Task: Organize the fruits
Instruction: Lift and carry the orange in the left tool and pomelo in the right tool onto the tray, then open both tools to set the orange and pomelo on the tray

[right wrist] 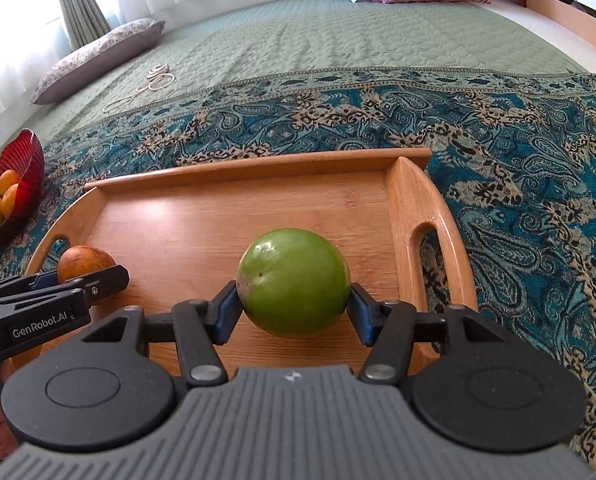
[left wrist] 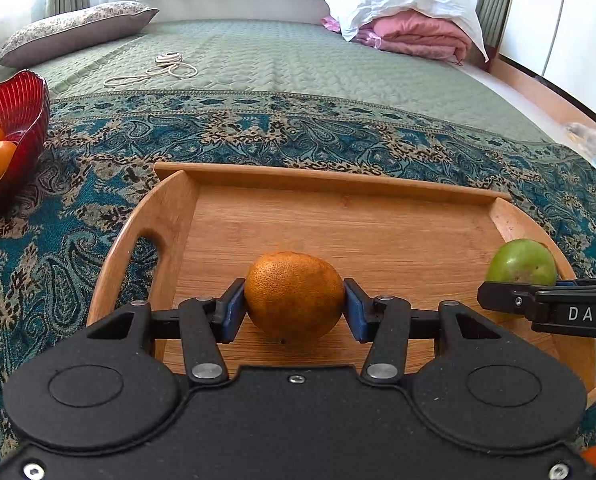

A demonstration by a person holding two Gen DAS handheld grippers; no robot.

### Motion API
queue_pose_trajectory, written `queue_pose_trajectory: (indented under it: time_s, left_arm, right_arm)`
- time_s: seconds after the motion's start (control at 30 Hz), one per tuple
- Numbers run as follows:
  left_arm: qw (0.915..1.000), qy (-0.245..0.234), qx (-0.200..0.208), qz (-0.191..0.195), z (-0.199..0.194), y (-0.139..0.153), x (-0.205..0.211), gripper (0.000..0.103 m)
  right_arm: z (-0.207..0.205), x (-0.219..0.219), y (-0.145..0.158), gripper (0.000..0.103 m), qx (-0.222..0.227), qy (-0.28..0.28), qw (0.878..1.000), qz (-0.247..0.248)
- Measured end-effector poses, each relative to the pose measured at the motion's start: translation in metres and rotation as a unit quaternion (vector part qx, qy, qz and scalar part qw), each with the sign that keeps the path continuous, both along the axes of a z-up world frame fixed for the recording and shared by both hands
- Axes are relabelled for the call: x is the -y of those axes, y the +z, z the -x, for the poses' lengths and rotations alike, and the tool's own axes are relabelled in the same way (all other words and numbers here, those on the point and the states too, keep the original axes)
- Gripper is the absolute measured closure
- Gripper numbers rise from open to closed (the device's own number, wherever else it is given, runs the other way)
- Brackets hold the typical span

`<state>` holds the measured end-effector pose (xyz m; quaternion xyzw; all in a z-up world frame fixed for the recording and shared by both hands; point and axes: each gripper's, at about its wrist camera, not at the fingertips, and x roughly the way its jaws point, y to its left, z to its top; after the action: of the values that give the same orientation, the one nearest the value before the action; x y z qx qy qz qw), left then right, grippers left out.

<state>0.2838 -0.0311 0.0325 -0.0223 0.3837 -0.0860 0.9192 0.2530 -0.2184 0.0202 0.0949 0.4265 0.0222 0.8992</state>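
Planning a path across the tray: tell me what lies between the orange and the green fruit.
Only bare tray wood between the orange and the green fruit, plus the left claw's near finger beside the orange. The right wrist view shows it.

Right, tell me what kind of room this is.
Most likely a bedroom: the wooden tray sits on a bed with a green quilted cover, a pillow lies near curtained windows, and folded pink bedding is piled at the far end.

L gripper (left wrist: 294, 304) clamping orange (left wrist: 294, 294), over wooden tray (left wrist: 338, 220)
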Motion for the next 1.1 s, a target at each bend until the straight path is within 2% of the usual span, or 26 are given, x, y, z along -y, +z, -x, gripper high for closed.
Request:
queue_pose_trajectory:
  time_s: [0.73,0.77,0.87,1.0,1.1]
  left_arm:
    - [1.0,-0.006,0.006,-0.003,0.001,0.0,-0.002,0.054]
    - [0.9999,-0.006,0.008,-0.007,0.001,0.001,-0.002,0.052]
    - [0.9998,-0.008,0.013,-0.014,0.004,0.004,-0.002,0.039]
    - [0.9996,-0.01,0.019,-0.02,0.01,0.007,-0.005,0.026]
    - [0.9996,-0.007,0.02,-0.018,0.014,0.009,-0.009,0.021]
  right_arm:
    - [-0.001,-0.005,-0.002,0.04,-0.004,0.002,1.0,0.013]
    - [0.0,-0.005,-0.002,0.039,-0.004,0.001,1.0,0.011]
    - [0.002,-0.003,-0.002,0.03,-0.003,-0.001,1.0,0.008]
    - [0.006,-0.004,-0.002,0.023,0.001,0.004,1.0,0.008]
    - [0.009,-0.003,-0.002,0.02,-0.002,0.004,1.0,0.012]
